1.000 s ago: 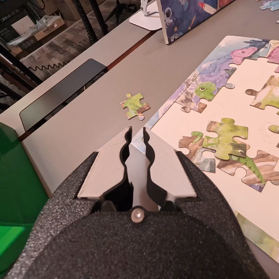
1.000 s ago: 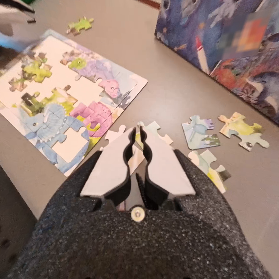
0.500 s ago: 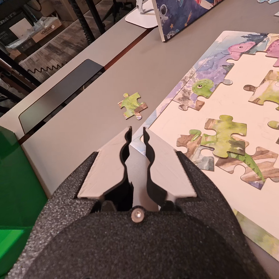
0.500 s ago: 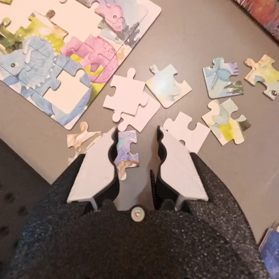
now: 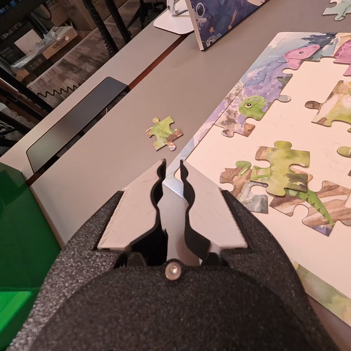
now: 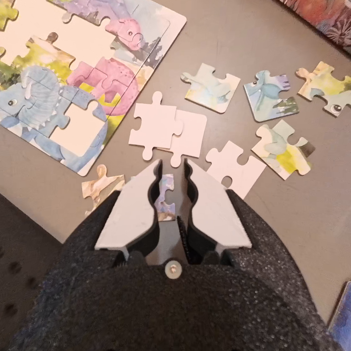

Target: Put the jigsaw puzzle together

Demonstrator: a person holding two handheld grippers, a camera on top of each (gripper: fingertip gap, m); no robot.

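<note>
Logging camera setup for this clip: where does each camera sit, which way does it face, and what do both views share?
Left wrist view: mounted on the left gripper, looking forward and down across the grey table at a loose green piece and the puzzle board's near corner; its own fingers and dark housing show.
Right wrist view: mounted on the right gripper, looking steeply down at scattered loose pieces, a purple piece between its fingers.
Shared: the puzzle board with its pink dinosaur.
</note>
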